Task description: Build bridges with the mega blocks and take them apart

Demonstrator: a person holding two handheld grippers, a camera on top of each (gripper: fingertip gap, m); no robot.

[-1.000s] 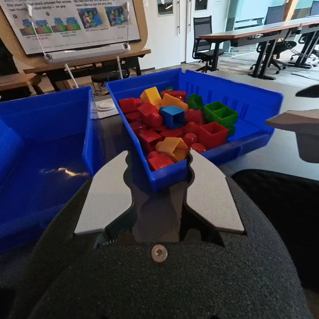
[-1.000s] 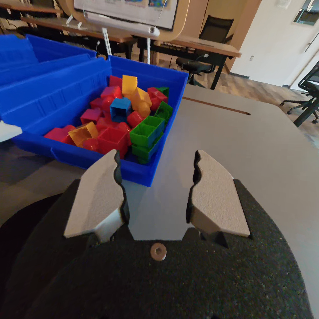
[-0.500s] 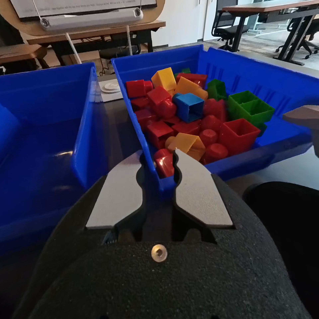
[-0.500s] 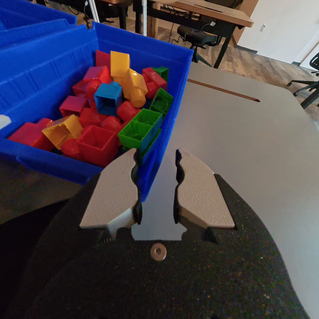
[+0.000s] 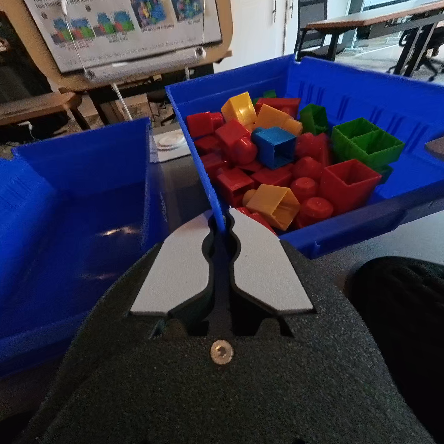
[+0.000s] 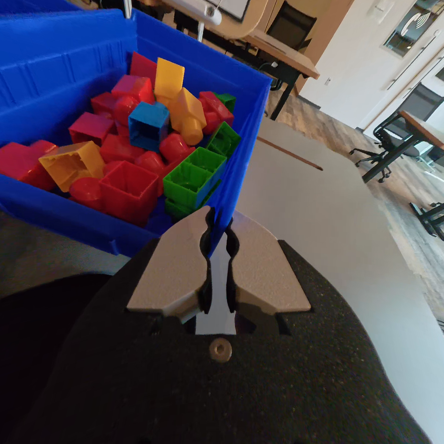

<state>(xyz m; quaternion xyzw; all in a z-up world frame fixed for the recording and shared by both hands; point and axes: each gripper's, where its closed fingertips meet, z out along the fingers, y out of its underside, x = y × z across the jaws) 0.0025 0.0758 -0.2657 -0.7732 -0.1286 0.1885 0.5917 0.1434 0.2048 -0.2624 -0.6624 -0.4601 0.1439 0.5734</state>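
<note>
A blue bin point(image 5: 360, 79) holds a heap of red, yellow, green and blue mega blocks, among them a blue block point(image 5: 276, 146) and a green double block point(image 5: 367, 144). My left gripper point(image 5: 219, 217) is shut on the bin's left wall at its near corner. My right gripper point(image 6: 219, 219) is shut on the bin's right wall point(image 6: 242, 144) at its near corner. The bin looks tilted in the right wrist view. The same blue block point(image 6: 147, 125) and green block point(image 6: 194, 175) show there.
A second blue bin point(image 5: 79, 204) stands to the left, with no blocks showing in it. A white round object point(image 5: 171, 144) lies between the bins. The grey table point(image 6: 324, 228) stretches right of the bin. A picture board point(image 5: 129, 31), desks and office chairs stand behind. Spacing between my two grippers at the tips: around 20 cm.
Both grippers moved in to the bin's near corners and closed, the left on the left wall, the right on the right wall. The bin now looks tilted.
</note>
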